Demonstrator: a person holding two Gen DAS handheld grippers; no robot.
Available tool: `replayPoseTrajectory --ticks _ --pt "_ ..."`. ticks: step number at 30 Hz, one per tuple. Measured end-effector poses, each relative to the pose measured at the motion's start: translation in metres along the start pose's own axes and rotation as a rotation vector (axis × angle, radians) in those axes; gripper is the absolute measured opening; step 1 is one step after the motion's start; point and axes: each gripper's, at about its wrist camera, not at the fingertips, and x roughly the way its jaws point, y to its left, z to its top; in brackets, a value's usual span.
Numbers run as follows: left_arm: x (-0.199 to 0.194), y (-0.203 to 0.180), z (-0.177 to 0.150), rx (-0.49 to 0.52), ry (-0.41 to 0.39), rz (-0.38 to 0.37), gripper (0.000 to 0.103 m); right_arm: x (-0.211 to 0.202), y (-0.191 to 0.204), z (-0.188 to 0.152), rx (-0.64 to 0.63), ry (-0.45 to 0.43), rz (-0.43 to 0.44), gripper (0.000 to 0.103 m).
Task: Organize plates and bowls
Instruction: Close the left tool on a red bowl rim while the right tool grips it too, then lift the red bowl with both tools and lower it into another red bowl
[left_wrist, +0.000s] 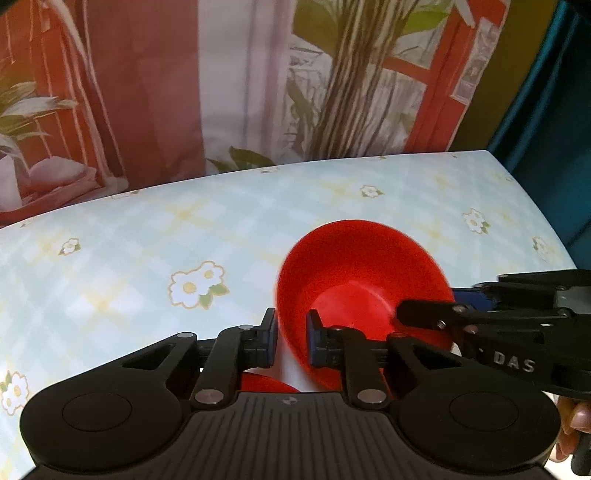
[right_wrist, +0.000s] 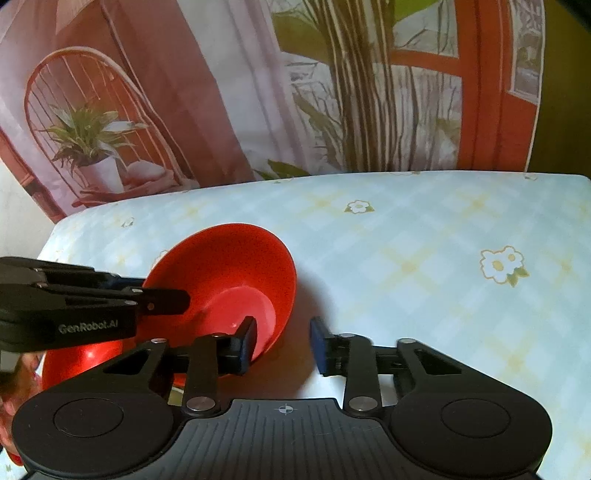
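A red bowl (left_wrist: 354, 266) sits tilted on the flowered tablecloth, its opening facing both cameras. My left gripper (left_wrist: 292, 338) is shut on the bowl's left wall, one pad outside and one inside. In the right wrist view the same bowl (right_wrist: 229, 266) has my right gripper (right_wrist: 282, 343) astride its right wall. The right gripper's left finger (right_wrist: 247, 341) is inside the bowl, and its right pad (right_wrist: 317, 343) stands apart from the wall, so it is open. Each gripper also shows in the other view: the right gripper (left_wrist: 428, 302) and the left gripper (right_wrist: 162, 291).
A second red dish (right_wrist: 81, 360) lies under the left gripper, mostly hidden. The table (right_wrist: 443, 229) stretches bare to the right. A printed curtain (left_wrist: 147, 92) hangs just past its far edge. The table's right edge (left_wrist: 535, 218) drops off. A hand (left_wrist: 576, 424) holds the right gripper.
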Motion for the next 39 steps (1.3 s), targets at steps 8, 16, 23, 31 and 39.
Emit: replayPoseTrajectory --ticks 8,16,23,31,39 --pt "-0.022 -0.013 0.010 0.045 -0.060 0.024 0.017 -0.014 0.001 0.006 0.016 -0.070 -0.010 0.010" --pt "-0.059 -0.029 0.014 0.070 -0.123 0.035 0.017 -0.051 0.003 0.018 0.017 -0.146 -0.003 0.010" --pt "-0.081 -0.026 0.005 0.059 -0.158 0.034 0.017 -0.072 0.019 0.017 0.005 -0.165 0.003 0.010" --pt "-0.100 0.000 -0.008 0.012 -0.174 0.032 0.017 -0.077 0.055 0.015 -0.049 -0.149 0.011 0.010" --pt "-0.106 0.032 -0.021 -0.038 -0.163 0.037 0.017 -0.062 0.087 0.014 -0.073 -0.113 0.025 0.010"
